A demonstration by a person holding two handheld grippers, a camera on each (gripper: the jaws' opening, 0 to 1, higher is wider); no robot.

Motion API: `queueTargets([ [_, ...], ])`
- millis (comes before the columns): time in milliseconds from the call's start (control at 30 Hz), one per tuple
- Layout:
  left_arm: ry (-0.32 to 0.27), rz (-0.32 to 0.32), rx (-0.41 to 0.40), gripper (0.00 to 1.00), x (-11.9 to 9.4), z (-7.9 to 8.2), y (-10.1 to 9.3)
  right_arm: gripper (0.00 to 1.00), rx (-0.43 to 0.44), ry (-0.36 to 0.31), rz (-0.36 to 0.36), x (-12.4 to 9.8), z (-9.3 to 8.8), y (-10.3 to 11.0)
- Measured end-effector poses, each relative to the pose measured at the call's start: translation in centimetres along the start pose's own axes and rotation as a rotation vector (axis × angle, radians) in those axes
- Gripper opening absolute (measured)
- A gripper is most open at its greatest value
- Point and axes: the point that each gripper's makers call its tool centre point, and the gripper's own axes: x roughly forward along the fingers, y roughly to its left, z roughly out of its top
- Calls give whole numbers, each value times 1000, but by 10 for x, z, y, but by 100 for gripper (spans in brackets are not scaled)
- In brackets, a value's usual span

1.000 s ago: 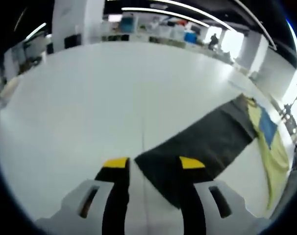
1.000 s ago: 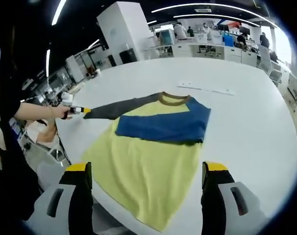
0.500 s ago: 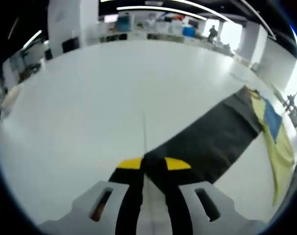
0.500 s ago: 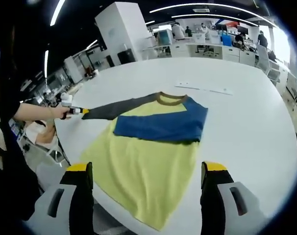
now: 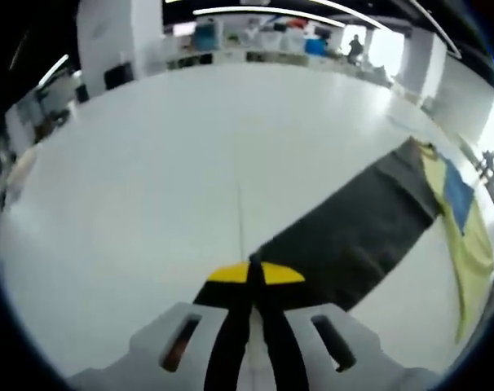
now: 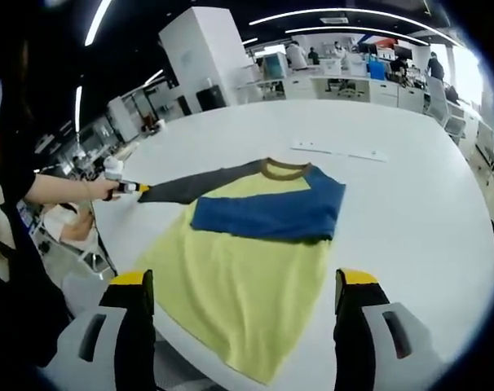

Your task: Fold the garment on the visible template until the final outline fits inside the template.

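1. Left gripper view: left gripper [image 5: 255,273] clenched on the cuff of the dark sleeve [image 5: 353,232], which lies stretched across the white table [image 5: 190,155]
2. Right gripper view: right gripper [image 6: 243,281] released, jaws wide apart, above the yellow garment [image 6: 247,273] lying flat, blue sleeve [image 6: 267,213] folded across its chest

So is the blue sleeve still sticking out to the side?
No, the blue sleeve lies folded across the yellow shirt, while the grey sleeve stretches out to the left gripper.

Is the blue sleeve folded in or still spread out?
Folded in: the blue sleeve lies across the yellow shirt chest, while the grey sleeve stretches out.
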Motion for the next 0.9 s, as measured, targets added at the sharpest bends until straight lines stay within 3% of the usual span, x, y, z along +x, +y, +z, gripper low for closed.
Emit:
queueTargets([
  [433, -45, 34, -9, 0, -14, 16, 5, 92, -3, -6, 8, -3, 0, 2],
  [600, -82, 59, -14, 0, -21, 33, 6, 92, -3, -15, 6, -6, 2, 1],
  [900, -166, 77, -101, 0, -36, 69, 1, 92, 6, -29, -5, -17, 0, -1],
])
